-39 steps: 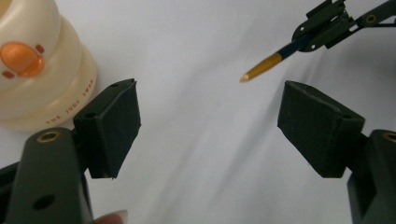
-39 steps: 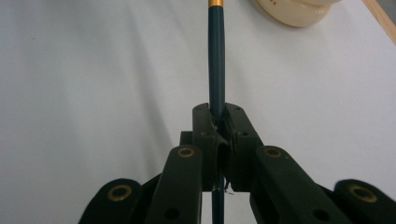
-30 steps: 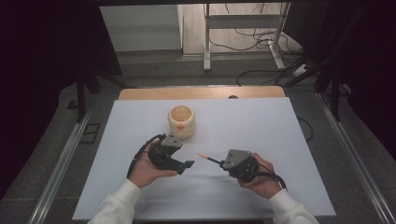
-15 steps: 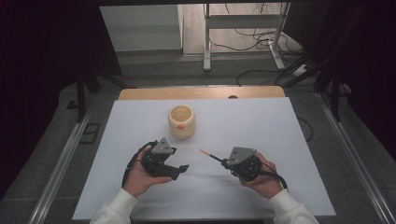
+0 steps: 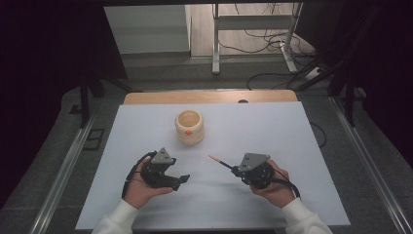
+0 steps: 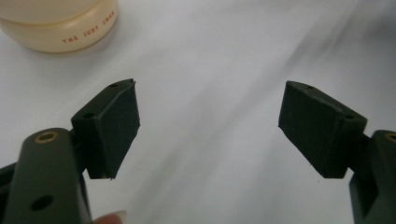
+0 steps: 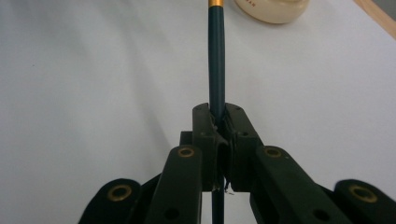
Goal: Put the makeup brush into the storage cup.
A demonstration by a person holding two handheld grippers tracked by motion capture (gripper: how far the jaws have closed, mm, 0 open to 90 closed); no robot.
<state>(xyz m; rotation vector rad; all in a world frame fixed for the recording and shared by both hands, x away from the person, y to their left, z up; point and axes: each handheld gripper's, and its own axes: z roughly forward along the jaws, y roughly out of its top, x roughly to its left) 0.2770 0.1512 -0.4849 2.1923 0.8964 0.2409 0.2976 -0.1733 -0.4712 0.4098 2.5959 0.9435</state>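
Nearest the person, the right gripper (image 5: 235, 170) sits low over the white table (image 5: 272, 131) with its jaws clamped on the dark shaft of a pencil-like stick (image 7: 215, 60), which projects forward past the pads toward a gold band and, in the high view, ends in an orange tip (image 5: 213, 158) pointing up and left. The left gripper (image 5: 184, 180) is held at about the same depth, well apart from the stick, with its jaws spread wide and nothing between the pads (image 6: 117, 126). Farther back, a cream ceramic cup (image 5: 190, 126) stands upright on the table, beyond both grippers and touching neither.
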